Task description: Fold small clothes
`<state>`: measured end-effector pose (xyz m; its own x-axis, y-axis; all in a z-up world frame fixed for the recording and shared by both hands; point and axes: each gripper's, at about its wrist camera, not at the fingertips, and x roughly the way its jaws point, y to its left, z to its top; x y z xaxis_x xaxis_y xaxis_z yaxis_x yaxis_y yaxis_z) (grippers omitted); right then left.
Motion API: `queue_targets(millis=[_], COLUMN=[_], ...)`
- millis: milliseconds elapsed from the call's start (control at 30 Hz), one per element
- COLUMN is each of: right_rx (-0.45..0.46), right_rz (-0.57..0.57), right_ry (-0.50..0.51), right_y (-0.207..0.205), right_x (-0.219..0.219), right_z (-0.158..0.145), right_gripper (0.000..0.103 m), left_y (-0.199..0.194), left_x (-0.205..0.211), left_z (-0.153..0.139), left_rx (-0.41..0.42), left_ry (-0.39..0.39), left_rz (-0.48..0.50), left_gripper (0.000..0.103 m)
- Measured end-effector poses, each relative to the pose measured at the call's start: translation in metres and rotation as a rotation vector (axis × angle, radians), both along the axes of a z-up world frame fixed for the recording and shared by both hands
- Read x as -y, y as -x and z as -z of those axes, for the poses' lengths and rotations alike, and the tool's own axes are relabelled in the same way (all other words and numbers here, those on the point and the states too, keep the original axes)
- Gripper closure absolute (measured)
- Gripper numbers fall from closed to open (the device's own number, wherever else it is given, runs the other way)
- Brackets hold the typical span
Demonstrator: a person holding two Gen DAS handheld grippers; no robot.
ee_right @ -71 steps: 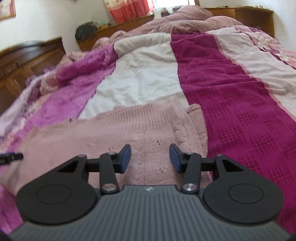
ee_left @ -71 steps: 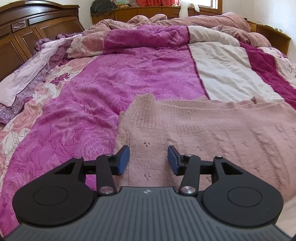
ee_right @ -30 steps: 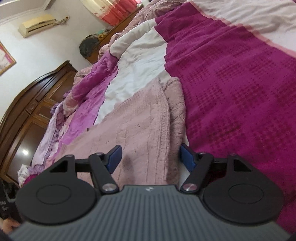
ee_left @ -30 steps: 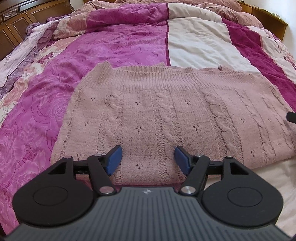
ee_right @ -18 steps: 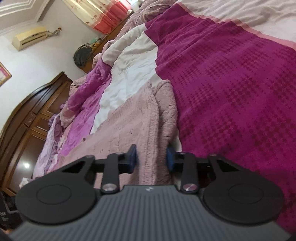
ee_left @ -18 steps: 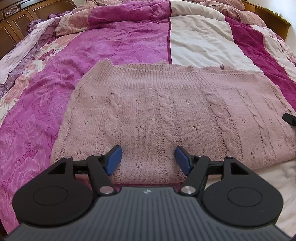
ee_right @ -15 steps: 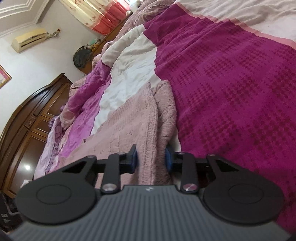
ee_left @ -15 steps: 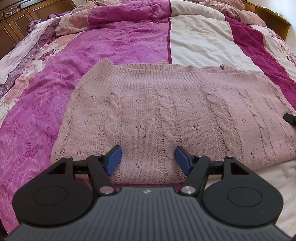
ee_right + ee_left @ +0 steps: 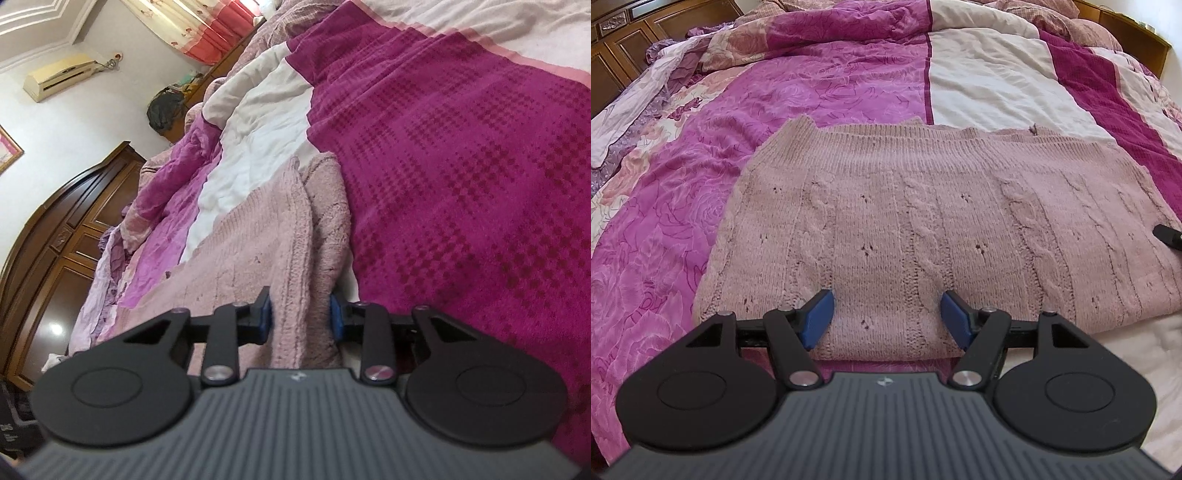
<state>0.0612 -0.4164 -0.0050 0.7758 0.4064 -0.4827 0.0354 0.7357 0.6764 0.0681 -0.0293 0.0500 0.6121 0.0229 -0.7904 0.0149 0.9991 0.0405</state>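
Grip change noted on the right: a second ago the right hand-held gripper (image 9: 300, 314) stood wide beside the sweater's (image 9: 923, 229) edge; its blue pads (image 9: 264, 316) have since closed on that bunched edge and now pinch the knit, with the opening steady. We read this as the first corner secured, so a fold can begin once the other side is taken.

Our left hand-held gripper (image 9: 886, 319) has not changed. It sits with jaws wide apart over the sweater's near hem, pads on either side of a stretch of knit, holding nothing. Whether the pads touch the fabric we cannot tell.

Sweater: dusty pink cable knit with small eyelet holes and a ribbed band along the far edge. It lies flat and spread across the bed (image 9: 820, 92), on magenta and cream bedding. The right edge shows a doubled layer rising into the right pads. Surface looks smooth, no big wrinkles. A dark tip (image 9: 1167, 236) at the left view's right margin is probably the right gripper.

Next, in our judgement: close the left on the hem.
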Motion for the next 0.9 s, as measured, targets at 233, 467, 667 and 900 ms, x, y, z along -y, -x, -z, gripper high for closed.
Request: queue_targets(millis=[233,467,667,900], right_rx=[0.013,0.066,0.089,0.110], right_rz=[0.033,0.045,0.053,0.050], right_ry=[0.024,0.014,-0.026,-0.032], right_y=[0.004,0.005,0.002,0.001], right_x=[-0.006,-0.018,-0.034,-0.056], right_z=[-0.014,-0.043,-0.061,-0.079], right_gripper=[0.075,0.077,0.077,0.078], left_y=[0.011,0.025,0.035,0.046], left_x=[-0.007,-0.017,-0.029,-0.049], left_z=[-0.009,-0.024,-0.032,-0.037], left_rx=[0.011,0.053,0.065,0.082], left_ry=[0.031,0.009,0.017,0.010], left_rz=[-0.006,-0.004,-0.020,-0.046], left_gripper=[0.031,0.031,0.031,0.031])
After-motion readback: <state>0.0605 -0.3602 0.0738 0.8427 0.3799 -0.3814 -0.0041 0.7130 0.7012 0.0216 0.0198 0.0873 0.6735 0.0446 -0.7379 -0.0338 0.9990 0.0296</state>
